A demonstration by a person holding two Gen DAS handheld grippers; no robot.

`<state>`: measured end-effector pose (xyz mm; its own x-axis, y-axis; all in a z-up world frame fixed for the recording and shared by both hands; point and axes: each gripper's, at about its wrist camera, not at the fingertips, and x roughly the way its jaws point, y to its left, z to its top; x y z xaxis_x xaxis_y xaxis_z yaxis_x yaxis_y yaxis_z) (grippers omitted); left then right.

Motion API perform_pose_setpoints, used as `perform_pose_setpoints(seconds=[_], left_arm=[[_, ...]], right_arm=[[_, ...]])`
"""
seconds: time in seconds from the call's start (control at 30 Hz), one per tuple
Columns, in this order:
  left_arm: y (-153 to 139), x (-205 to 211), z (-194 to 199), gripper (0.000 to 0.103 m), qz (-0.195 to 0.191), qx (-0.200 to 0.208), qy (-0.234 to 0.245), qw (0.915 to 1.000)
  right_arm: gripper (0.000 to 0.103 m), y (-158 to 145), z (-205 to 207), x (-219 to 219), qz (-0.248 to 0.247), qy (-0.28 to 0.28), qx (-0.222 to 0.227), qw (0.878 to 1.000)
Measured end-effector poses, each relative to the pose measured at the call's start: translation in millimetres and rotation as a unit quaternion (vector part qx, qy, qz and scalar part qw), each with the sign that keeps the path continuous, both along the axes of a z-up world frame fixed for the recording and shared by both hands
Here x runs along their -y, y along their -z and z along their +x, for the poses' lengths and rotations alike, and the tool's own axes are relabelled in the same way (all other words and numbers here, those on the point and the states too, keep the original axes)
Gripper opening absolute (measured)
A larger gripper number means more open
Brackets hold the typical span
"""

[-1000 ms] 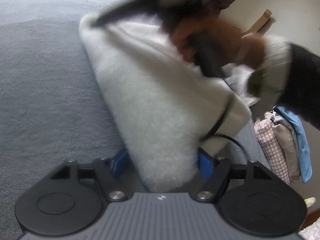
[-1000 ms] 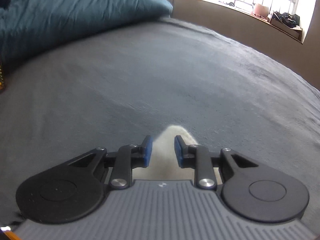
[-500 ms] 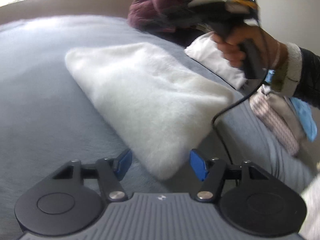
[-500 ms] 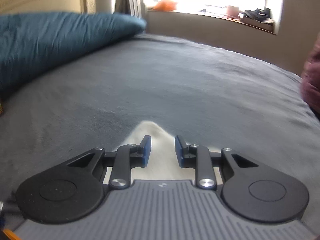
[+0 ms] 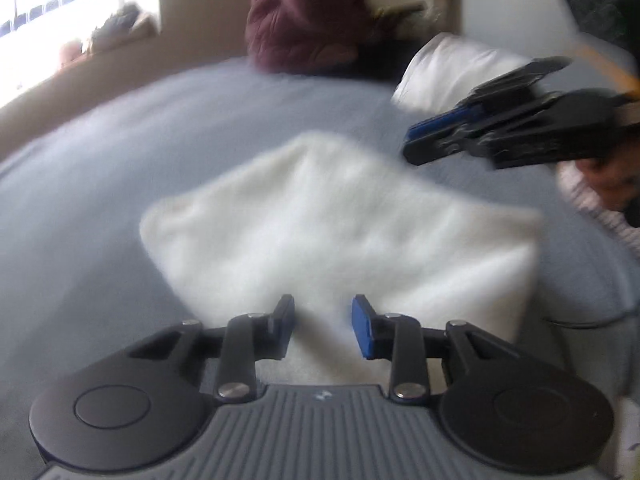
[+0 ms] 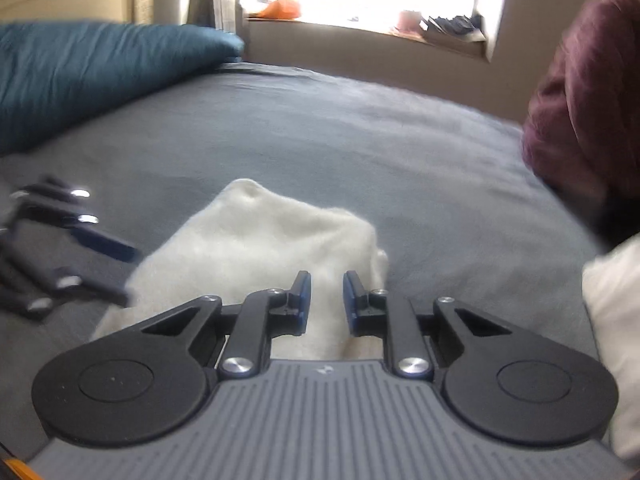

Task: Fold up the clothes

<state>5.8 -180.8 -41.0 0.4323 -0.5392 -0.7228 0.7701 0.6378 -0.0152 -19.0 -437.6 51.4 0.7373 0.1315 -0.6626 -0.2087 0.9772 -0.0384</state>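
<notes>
A white fluffy garment [image 5: 340,232] lies folded flat on the grey bed sheet [image 5: 100,200]. My left gripper [image 5: 324,324] hovers over the garment's near edge, narrowly open, with only the fabric below showing in the gap. My right gripper [image 5: 416,140] hangs in the air past the garment's far right corner, held by a hand, its fingers close together with nothing between them. In the right wrist view the same garment [image 6: 260,240] lies under my right gripper [image 6: 326,300], and the blurred left gripper [image 6: 108,268] sits at its left edge.
A teal duvet [image 6: 100,72] is bunched at the head of the bed. A maroon padded jacket [image 5: 304,28] and a white folded item [image 5: 452,68] rest at the bed's far side. Grey sheet [image 6: 360,140] stretches around the garment. A cluttered window sill [image 6: 440,24] is behind.
The garment was lifted and draped a second ago and now lies flat. My left fingers have narrowed and drawn back to its edge. My right gripper has let go of the corner and risen.
</notes>
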Motion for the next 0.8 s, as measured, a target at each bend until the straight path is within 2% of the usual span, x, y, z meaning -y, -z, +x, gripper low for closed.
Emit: perform_pose_setpoints(seconds=[0.07,0.17,0.23,0.33,0.37,0.43,0.5,0.6,0.67,0.73,0.8], left_arm=[[6.2,-4.8,-3.2,0.035,-0.011,0.003,-0.012,0.9999],[4.8,-0.6,-10.6,0.035,-0.003,0.012,-0.020,0.9997],[-1.2,3.0,-12.8,0.034,0.011,0.019,-0.016,0.9996],[-17.5,11.3,-5.1,0.034,-0.003,0.032,-0.014,0.9994],[-21.8,14.1,-2.0,0.034,-0.005,0.042,-0.016,0.9990],[-17.1,24.6,9.0,0.034,0.009,0.034,-0.029,0.9990],[8.1,37.3,16.5,0.035,0.034,0.014,-0.031,0.9989],[18.7,45.9,6.2,0.035,0.038,0.057,-0.027,0.9973],[11.6,44.7,9.0,0.034,0.030,0.042,-0.037,0.9980],[1.0,38.4,9.3,0.035,0.018,0.034,-0.045,0.9983],[-11.8,29.1,3.4,0.035,0.001,0.037,-0.048,0.9982]], right_arm=[[0.016,13.6,3.2,-4.8,-0.006,-0.013,-0.012,1.000],[0.015,19.0,9.0,-0.7,-0.005,-0.014,-0.017,1.000],[0.015,22.0,12.9,2.4,-0.005,-0.013,-0.021,1.000],[0.015,26.5,18.8,7.1,-0.005,-0.013,-0.026,1.000],[0.015,19.6,23.1,8.5,-0.009,-0.018,-0.008,1.000],[0.015,11.8,35.1,11.2,-0.011,-0.034,0.019,0.999],[0.015,16.0,50.8,14.2,0.002,-0.053,0.026,0.998],[0.013,52.5,70.8,17.5,-0.007,-0.054,-0.002,0.998],[0.013,72.3,78.2,22.8,-0.001,-0.049,-0.011,0.999],[0.013,57.9,74.7,30.6,0.025,-0.037,-0.015,0.999],[0.014,34.7,58.2,36.6,0.020,-0.032,0.008,0.999]])
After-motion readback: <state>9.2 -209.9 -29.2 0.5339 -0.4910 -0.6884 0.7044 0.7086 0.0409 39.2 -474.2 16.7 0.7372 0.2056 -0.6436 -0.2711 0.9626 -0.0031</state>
